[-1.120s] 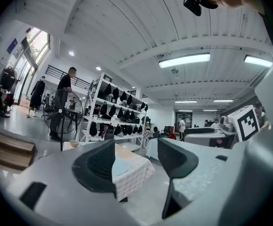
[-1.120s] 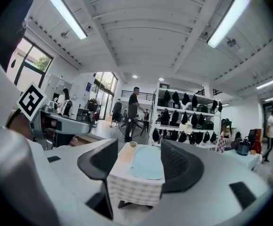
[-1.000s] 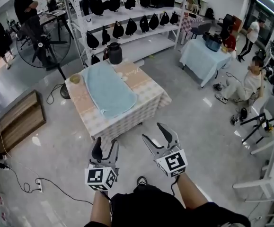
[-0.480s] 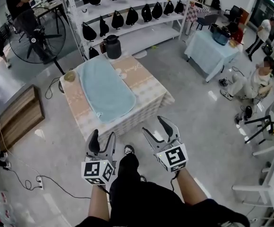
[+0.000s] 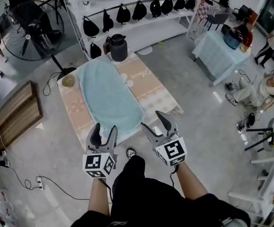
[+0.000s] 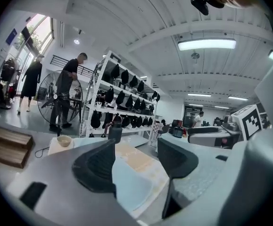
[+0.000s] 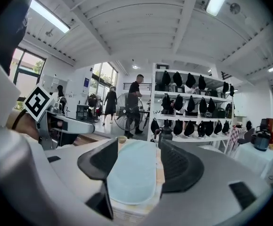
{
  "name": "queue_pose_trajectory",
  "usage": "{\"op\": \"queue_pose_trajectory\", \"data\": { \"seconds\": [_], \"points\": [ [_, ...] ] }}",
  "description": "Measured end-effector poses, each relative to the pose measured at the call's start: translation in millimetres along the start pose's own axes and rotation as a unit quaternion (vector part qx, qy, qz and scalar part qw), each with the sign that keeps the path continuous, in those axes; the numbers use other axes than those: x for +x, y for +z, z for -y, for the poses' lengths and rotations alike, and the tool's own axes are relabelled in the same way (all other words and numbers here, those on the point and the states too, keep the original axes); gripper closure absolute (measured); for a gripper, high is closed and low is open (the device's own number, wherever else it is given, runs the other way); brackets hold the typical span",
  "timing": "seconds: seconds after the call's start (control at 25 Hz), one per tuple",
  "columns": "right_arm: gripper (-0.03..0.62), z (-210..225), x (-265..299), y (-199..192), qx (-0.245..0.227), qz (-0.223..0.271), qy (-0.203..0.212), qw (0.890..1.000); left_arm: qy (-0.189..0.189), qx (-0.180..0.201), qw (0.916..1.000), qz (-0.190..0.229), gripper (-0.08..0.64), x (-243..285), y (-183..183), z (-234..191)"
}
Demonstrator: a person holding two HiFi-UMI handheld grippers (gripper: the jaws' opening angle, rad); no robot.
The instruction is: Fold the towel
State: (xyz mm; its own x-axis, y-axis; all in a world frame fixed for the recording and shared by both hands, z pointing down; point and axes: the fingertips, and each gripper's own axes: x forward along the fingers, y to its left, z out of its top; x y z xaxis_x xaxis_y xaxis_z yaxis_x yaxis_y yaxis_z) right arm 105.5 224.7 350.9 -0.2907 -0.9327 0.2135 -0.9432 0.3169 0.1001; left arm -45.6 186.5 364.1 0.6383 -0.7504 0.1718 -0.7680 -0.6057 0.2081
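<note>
In the head view, my left gripper (image 5: pixel 104 129) and right gripper (image 5: pixel 154 122) hang side by side just short of the near edge of the table (image 5: pixel 146 86), both with jaws spread and nothing in them. The towel (image 5: pixel 109 96) lies flat and unfolded along the table's left half, its rounded near end close to that edge, almost in line with the left gripper. A bowl (image 5: pixel 68 81) sits by the towel's far left corner and a dark jug (image 5: pixel 118 48) at the far end. There is bare tablecloth to the right of the towel and open floor (image 5: pixel 198 112) on the table's right side. The left gripper view shows the jaws apart, with the towel's near end and the table corner between them. In the right gripper view the jaws are also apart, and the towel runs straight away down the gap. Compared with half a second ago, the table has come closer, and the strip of floor between grippers and table edge is nearly gone.
</note>
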Motion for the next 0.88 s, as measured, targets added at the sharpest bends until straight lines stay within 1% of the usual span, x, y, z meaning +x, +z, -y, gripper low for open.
{"op": "queue_pose_trajectory", "data": {
  "seconds": [0.16,0.32,0.48,0.68,0.8,0.88],
  "points": [
    [0.327,12.6,62.0,-3.8,-0.007,-0.034,0.031,0.999,0.011,-0.015,0.9997,-0.018,0.296,43.6,6.0,-42.4],
    [0.327,19.7,103.8,-21.2,-0.018,-0.081,0.065,0.994,0.024,-0.039,0.9977,-0.05,0.296,67.2,-11.9,-75.8],
    [0.327,22.0,138.6,-36.4,-0.021,-0.11,0.087,0.99,0.041,-0.053,0.9955,-0.067,0.296,81.5,-25.5,-104.7],
    [0.327,23.5,163.8,-60.4,-0.001,-0.141,0.106,0.984,0.068,-0.075,0.9912,-0.085,0.296,87.7,-46.4,-124.4],
    [0.327,24.0,165.1,-75.7,-0.004,-0.16,0.123,0.979,0.091,-0.095,0.986,-0.102,0.296,81.0,-67.2,-127.2],
    [0.327,23.8,169.3,-82.6,-0.008,-0.165,0.135,0.977,0.108,-0.105,0.9824,-0.11,0.296,76.5,-80.1,-130.6]
  ]
}}
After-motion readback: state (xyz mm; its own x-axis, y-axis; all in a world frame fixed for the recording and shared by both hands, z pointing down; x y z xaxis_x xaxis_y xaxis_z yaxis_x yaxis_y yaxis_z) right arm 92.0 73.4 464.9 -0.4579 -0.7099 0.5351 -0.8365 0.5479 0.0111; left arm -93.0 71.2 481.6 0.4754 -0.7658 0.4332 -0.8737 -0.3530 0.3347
